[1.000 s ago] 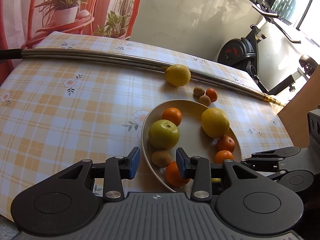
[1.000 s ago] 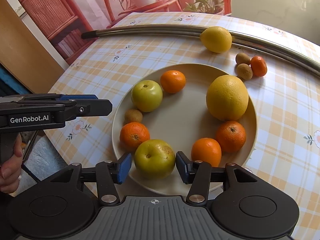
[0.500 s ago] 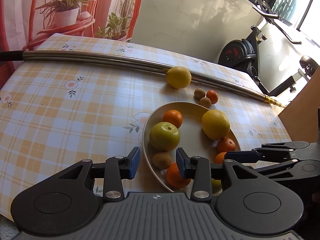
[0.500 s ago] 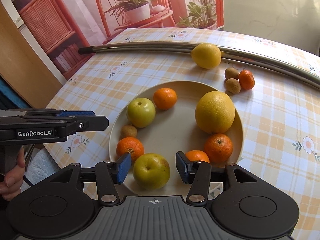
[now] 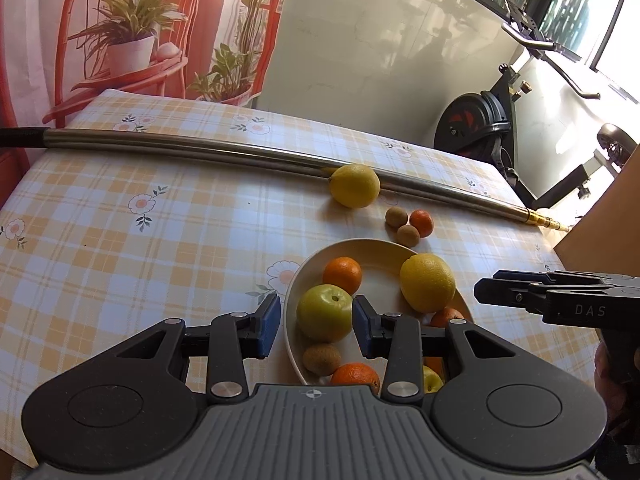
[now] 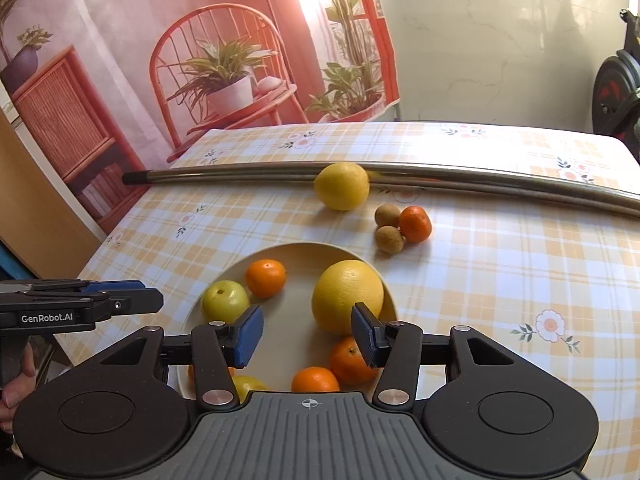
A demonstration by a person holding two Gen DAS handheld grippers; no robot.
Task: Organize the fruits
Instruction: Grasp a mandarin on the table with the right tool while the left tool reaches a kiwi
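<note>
A cream plate (image 6: pixel 304 250) holds two green apples, several tangerines, a kiwi (image 5: pixel 322 359) and a big yellow citrus (image 6: pixel 346 296). On the cloth beyond it lie a lemon (image 6: pixel 341 186), two kiwis (image 6: pixel 387 215) and a tangerine (image 6: pixel 416 223). My right gripper (image 6: pixel 307 338) hovers open over the plate with nothing between its pads; one apple (image 6: pixel 246 386) peeks out under its left finger. My left gripper (image 5: pixel 314 330) stands open above the plate's left rim (image 5: pixel 292 292), empty, with the other apple (image 5: pixel 324 312) lying beyond its pads.
A long metal pole (image 5: pixel 200 148) lies across the checked tablecloth behind the lemon. An exercise bike (image 5: pixel 480 128) stands past the far right corner, and a brown panel (image 5: pixel 600 232) rises at the right edge. A hand holds each gripper's handle.
My right gripper has risen and drawn back from the green apple that sat between its pads; the apple stays on the plate's near edge. The left gripper has hardly moved.
</note>
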